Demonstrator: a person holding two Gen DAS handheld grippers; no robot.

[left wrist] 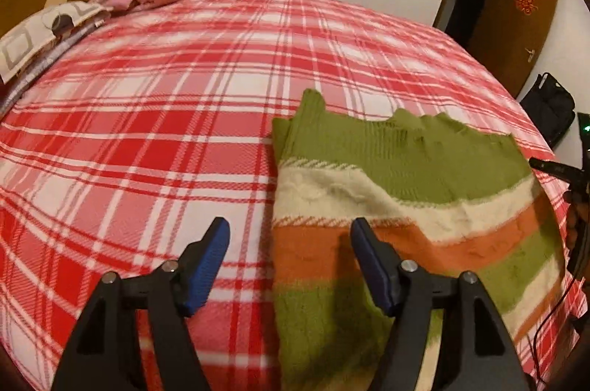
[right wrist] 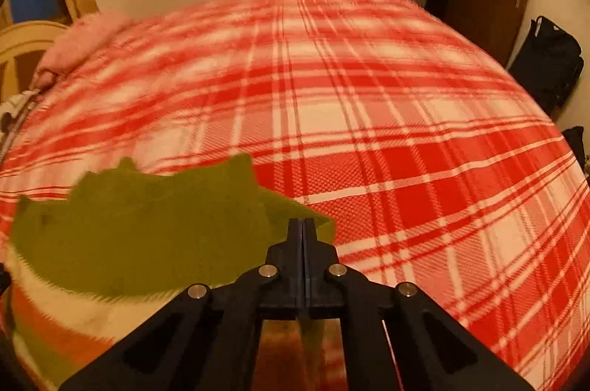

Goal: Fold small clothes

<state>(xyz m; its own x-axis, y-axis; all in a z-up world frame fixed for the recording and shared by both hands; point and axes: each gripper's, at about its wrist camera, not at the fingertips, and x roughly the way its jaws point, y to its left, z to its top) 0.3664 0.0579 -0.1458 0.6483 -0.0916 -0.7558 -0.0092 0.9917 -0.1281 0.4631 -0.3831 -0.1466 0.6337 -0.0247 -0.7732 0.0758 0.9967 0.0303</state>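
A knitted sweater (left wrist: pixel 387 206) lies flat on the bed, partly folded, its left edge a straight doubled fold. It is striped: green at the far end, then cream, orange, green and cream again toward the near end. The far green edge is ragged and uneven. In the right wrist view its green part (right wrist: pixel 147 236) is blurred.

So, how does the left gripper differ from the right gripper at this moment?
The left gripper is open, its blue pads wide apart; the right gripper is shut. The left gripper holds nothing above the striped sweater; the right gripper sits at the sweater's green edge, and a grip cannot be confirmed. Both are black and are over the plaid blanket.
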